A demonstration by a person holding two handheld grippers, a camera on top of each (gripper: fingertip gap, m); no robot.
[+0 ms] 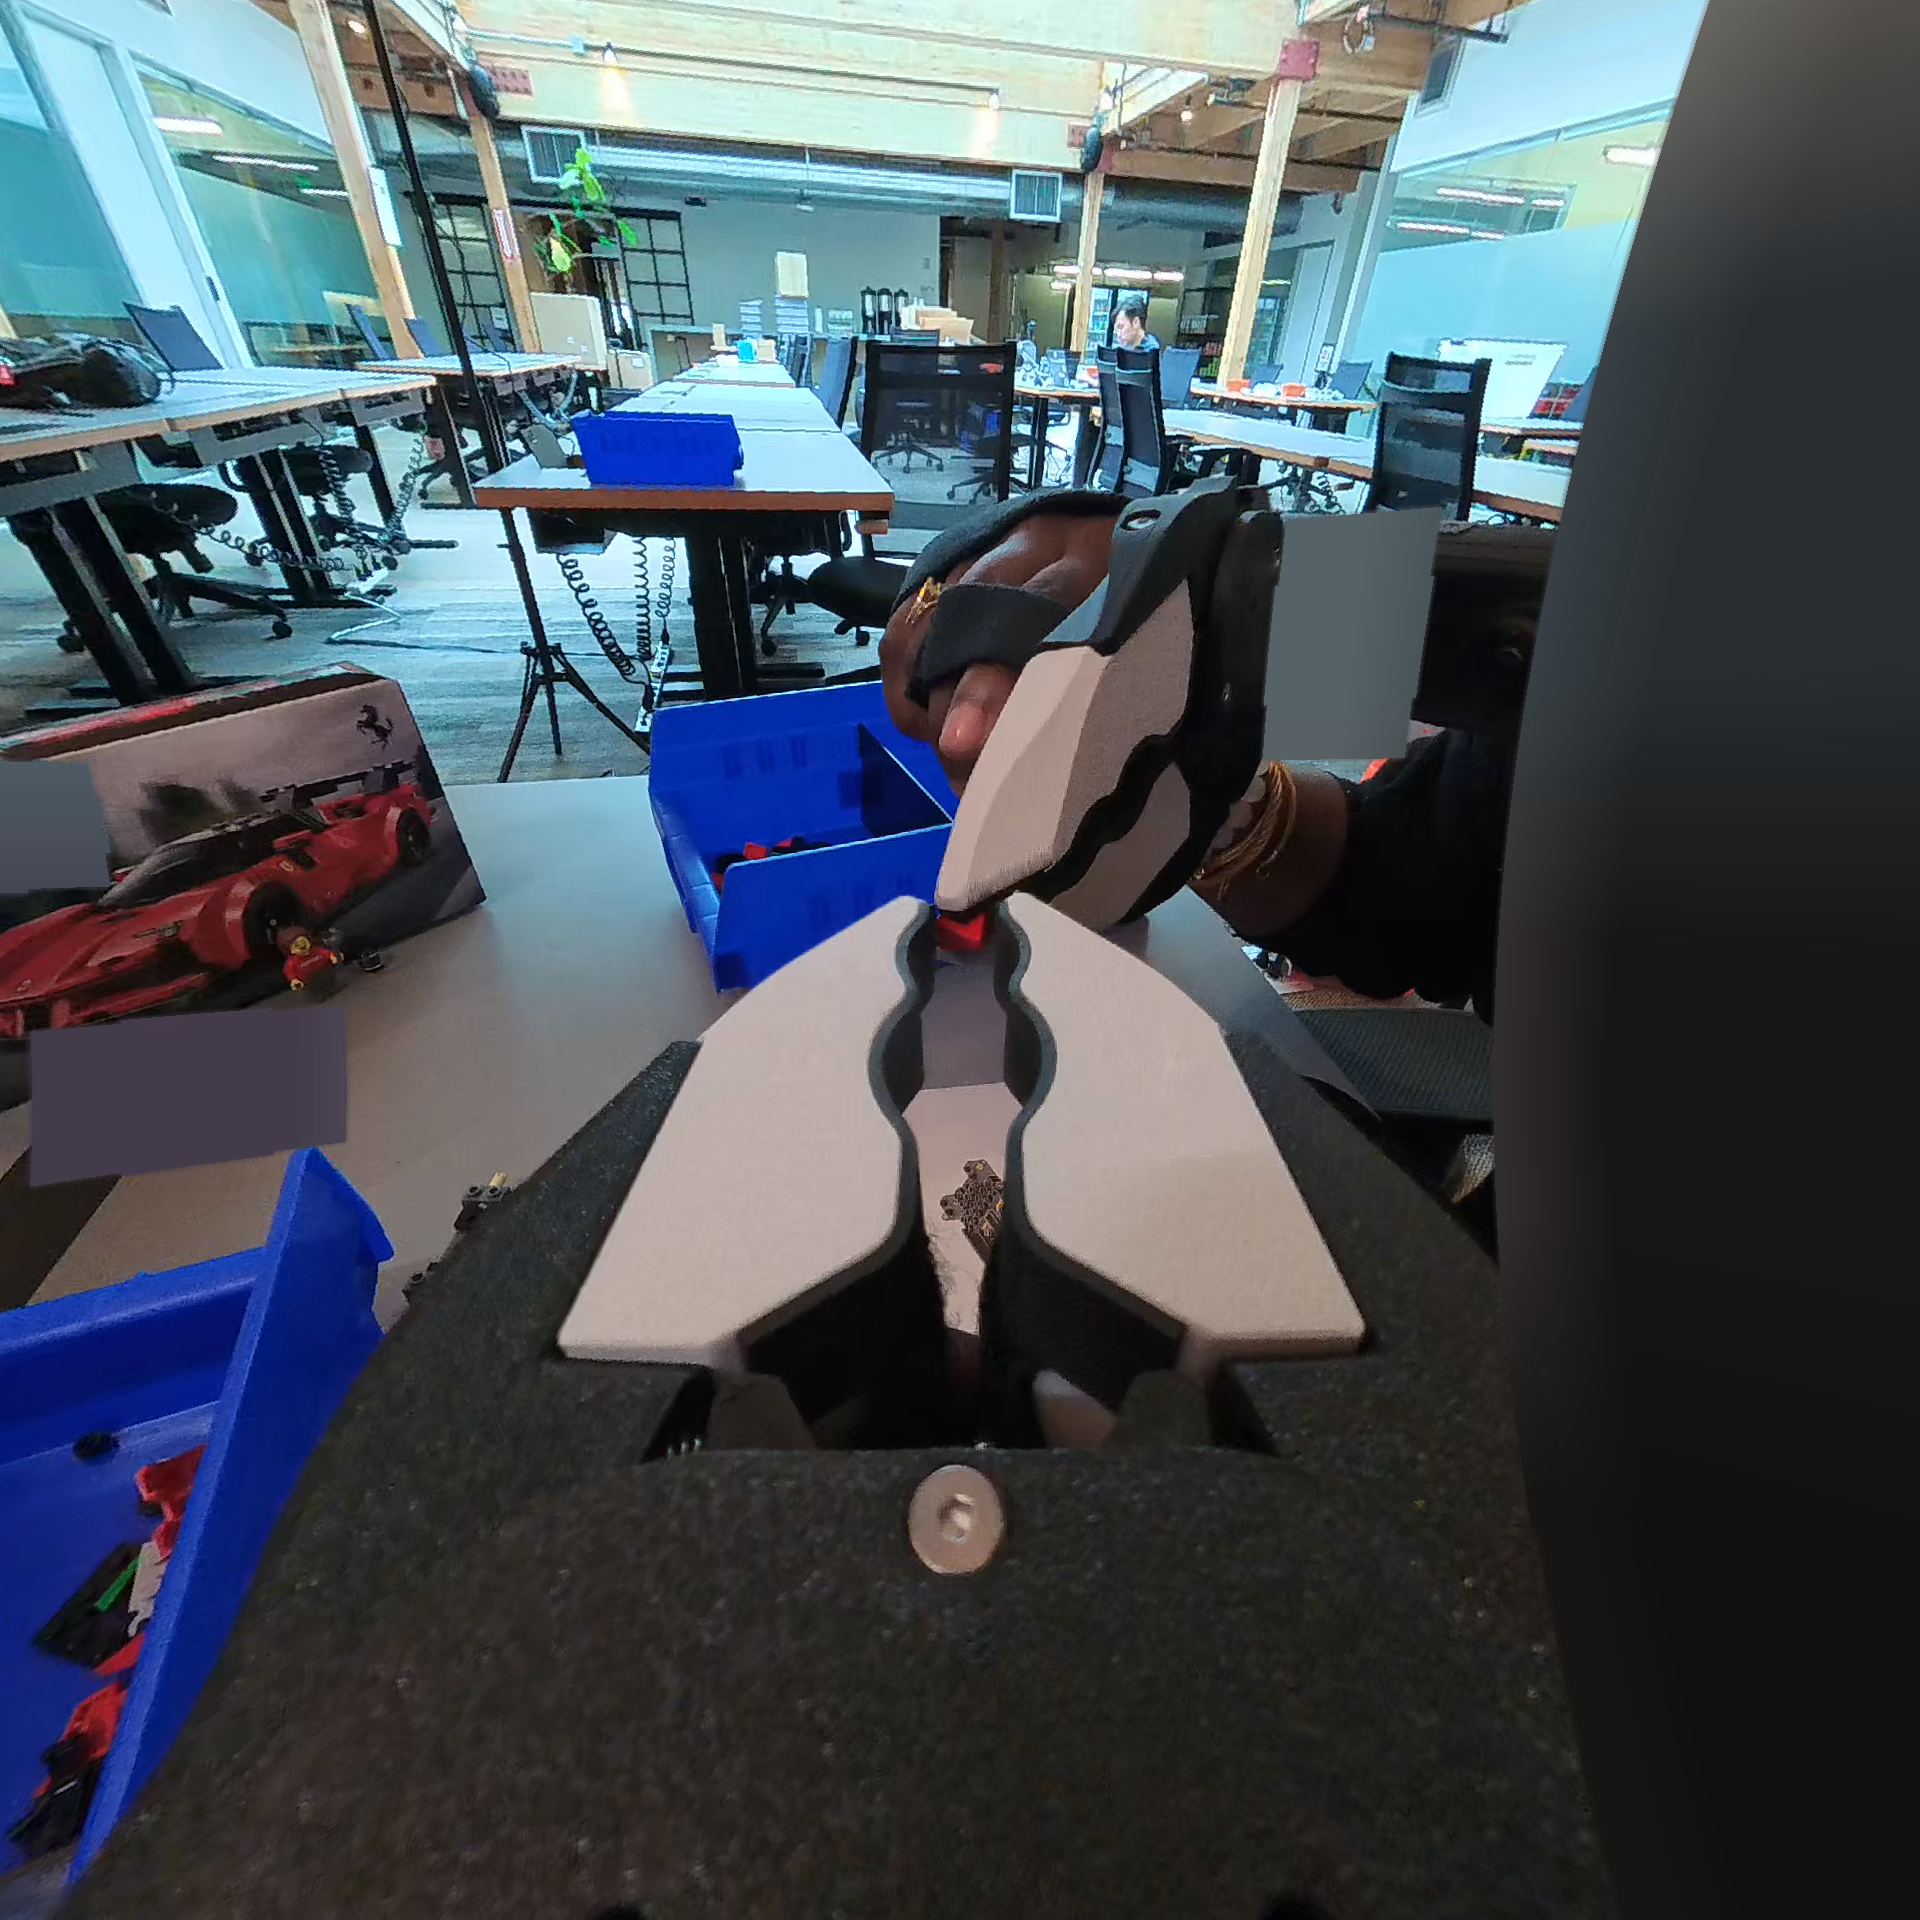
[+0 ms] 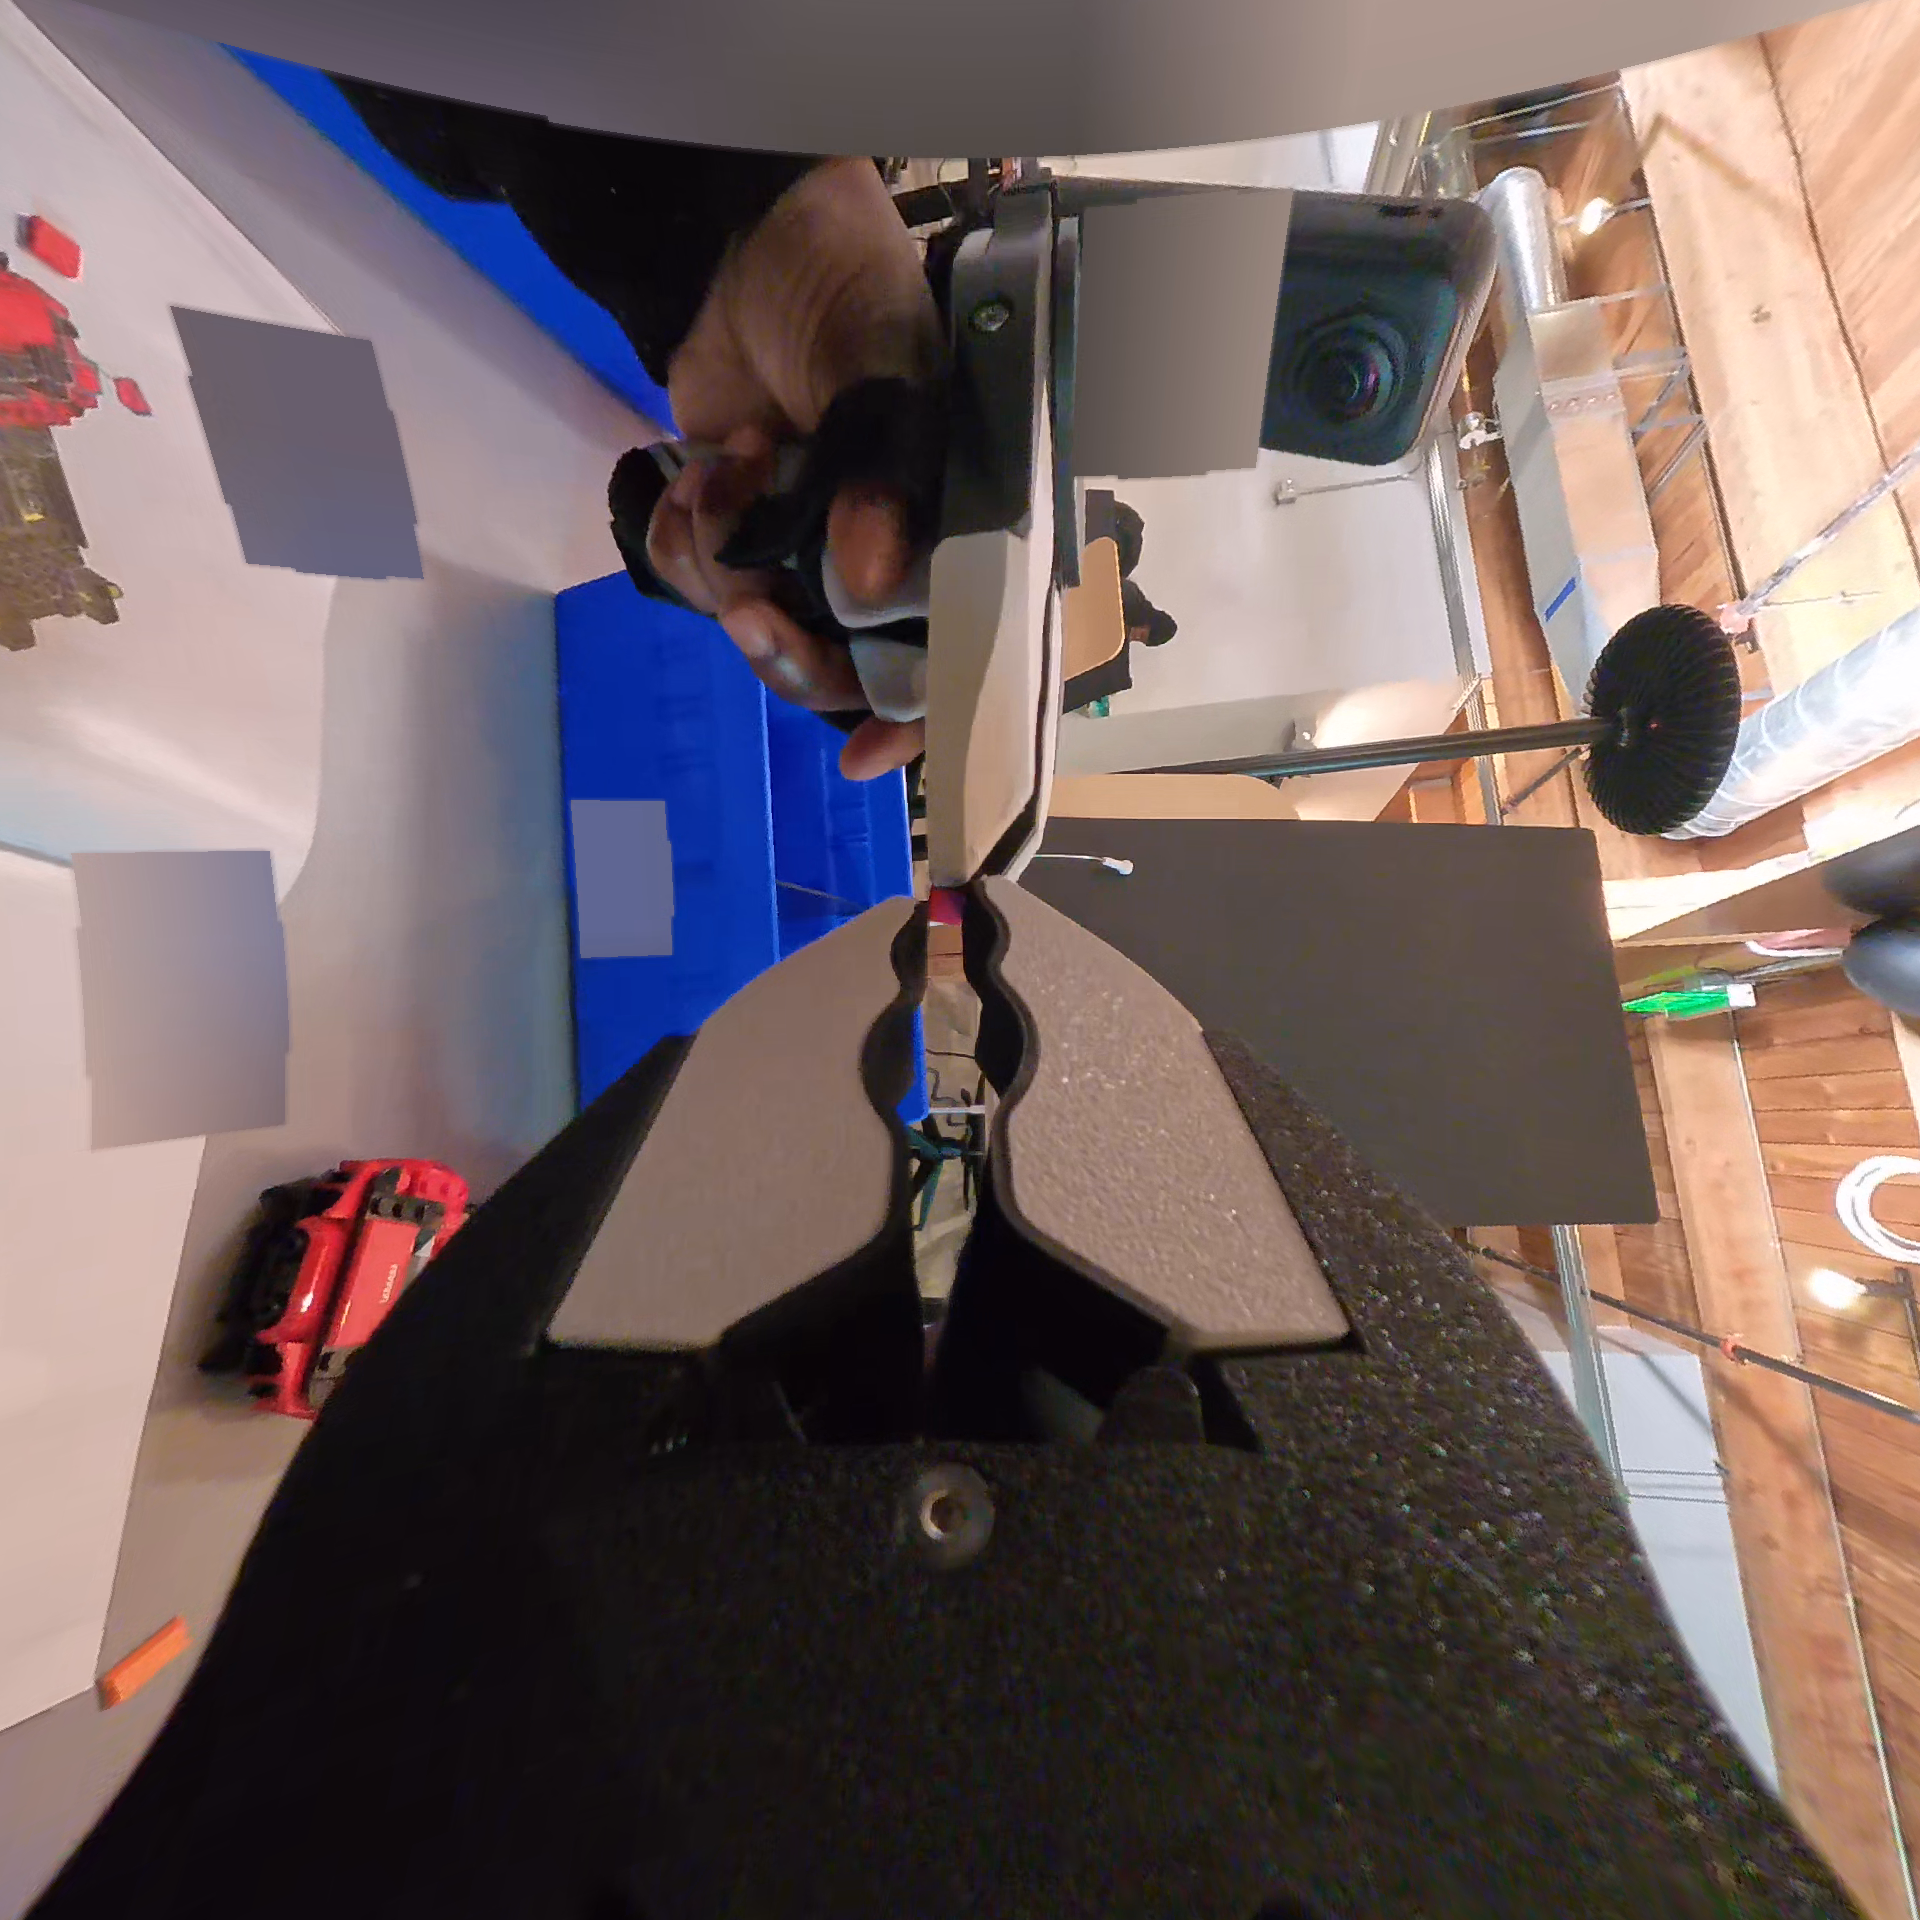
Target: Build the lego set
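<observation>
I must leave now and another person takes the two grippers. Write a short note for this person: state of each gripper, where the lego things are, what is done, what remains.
Left gripper: shut on a small red piece, held above the table.
Right gripper: its tips meet the same red piece; whether it grips or only presses, I cannot tell.
Parts: loose pieces in the blue bin ahead and in a second blue bin at near left.
Done: a partly built red and black car lies on the table.
Left: join this piece, then continue the build. The set box stands at left.
</observation>
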